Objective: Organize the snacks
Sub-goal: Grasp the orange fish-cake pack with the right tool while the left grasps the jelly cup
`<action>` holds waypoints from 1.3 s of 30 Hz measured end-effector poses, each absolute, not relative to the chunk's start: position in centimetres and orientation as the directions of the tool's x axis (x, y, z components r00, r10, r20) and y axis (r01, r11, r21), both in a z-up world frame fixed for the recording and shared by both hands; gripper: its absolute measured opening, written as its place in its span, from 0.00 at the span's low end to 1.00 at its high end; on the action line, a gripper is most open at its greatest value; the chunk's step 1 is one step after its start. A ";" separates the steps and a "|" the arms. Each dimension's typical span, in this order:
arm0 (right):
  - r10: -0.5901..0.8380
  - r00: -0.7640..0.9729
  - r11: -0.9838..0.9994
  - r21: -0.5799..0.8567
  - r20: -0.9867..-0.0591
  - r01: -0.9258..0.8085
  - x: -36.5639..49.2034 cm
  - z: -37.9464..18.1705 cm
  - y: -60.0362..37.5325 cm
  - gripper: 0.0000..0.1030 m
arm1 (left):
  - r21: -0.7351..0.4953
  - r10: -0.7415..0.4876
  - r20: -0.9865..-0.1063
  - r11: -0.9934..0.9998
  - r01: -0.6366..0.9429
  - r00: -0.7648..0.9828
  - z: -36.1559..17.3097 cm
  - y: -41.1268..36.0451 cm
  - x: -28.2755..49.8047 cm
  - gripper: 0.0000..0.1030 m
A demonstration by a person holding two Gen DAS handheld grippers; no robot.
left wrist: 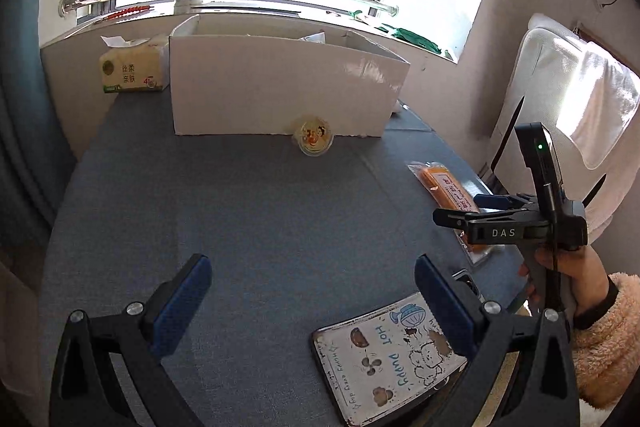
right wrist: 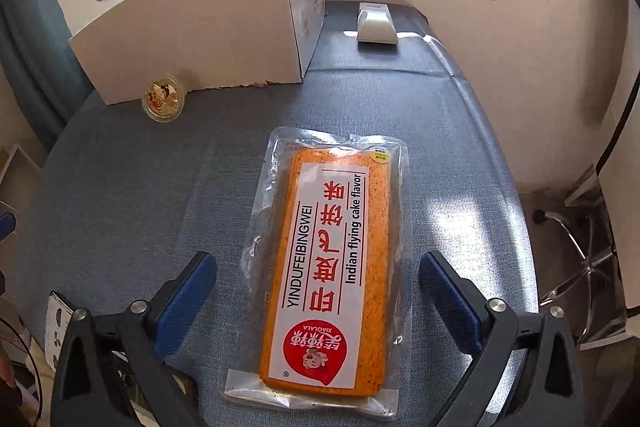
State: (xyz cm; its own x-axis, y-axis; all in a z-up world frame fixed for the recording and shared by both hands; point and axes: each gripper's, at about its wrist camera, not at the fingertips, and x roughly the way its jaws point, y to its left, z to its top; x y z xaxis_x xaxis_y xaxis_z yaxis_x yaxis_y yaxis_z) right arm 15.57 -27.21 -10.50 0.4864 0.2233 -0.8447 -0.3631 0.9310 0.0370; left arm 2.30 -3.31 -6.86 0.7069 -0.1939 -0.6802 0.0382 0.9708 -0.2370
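Orange snack pack (right wrist: 326,263), clear wrap, flat between wide right tool (right wrist: 318,301) fingers.

The orange snack pack (right wrist: 326,263) has a white label with "YINDUFEIBINGWEI", large red Chinese characters and "Indian flying cake flavor"; its red round logo says "XIAOLALA". The right claw (left wrist: 452,217) carries the letters "DAS" on its black body. The illustrated flat packet (left wrist: 384,359) shows "HOT" and "POUND". The tissue pack (left wrist: 134,69) has Chinese characters and a "4".
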 end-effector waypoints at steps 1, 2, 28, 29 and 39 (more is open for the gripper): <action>0.199 0.503 0.934 0.008 -0.841 -0.357 15.5 -10.5 -27.1 0.90 | -0.241 -0.200 -0.684 0.970 0.042 0.702 -7.0 -3.4 2.6 1.00; 0.180 0.524 0.936 -0.019 -0.833 -0.352 15.4 -10.2 -27.1 0.74 | -0.239 -0.200 -0.687 0.970 0.042 0.699 -7.0 -3.4 2.8 1.00; 0.422 0.476 0.894 0.264 -0.772 -0.363 10.0 -7.2 -30.5 0.56 | -0.119 -0.145 -0.797 0.989 0.083 0.587 -10.5 -5.0 22.6 0.49; 0.422 0.474 0.892 0.262 -0.773 -0.368 10.0 -7.3 -30.4 0.56 | -0.124 -0.156 -0.791 0.988 0.095 0.591 -10.3 -4.8 22.2 0.49; 0.448 0.467 0.869 0.247 -0.762 -0.429 10.6 -6.7 -28.1 0.56 | -0.230 -0.274 -0.674 0.960 0.158 0.686 -5.8 -1.2 15.0 0.47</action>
State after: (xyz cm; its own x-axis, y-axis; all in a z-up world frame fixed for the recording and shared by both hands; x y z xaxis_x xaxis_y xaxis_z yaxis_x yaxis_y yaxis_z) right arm 10.55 -28.11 -6.68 0.4675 0.4478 -0.7622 -0.4292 0.8687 0.2471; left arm 15.03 -1.24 -5.79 0.6864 -0.2741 -0.6736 0.1580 0.9603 -0.2298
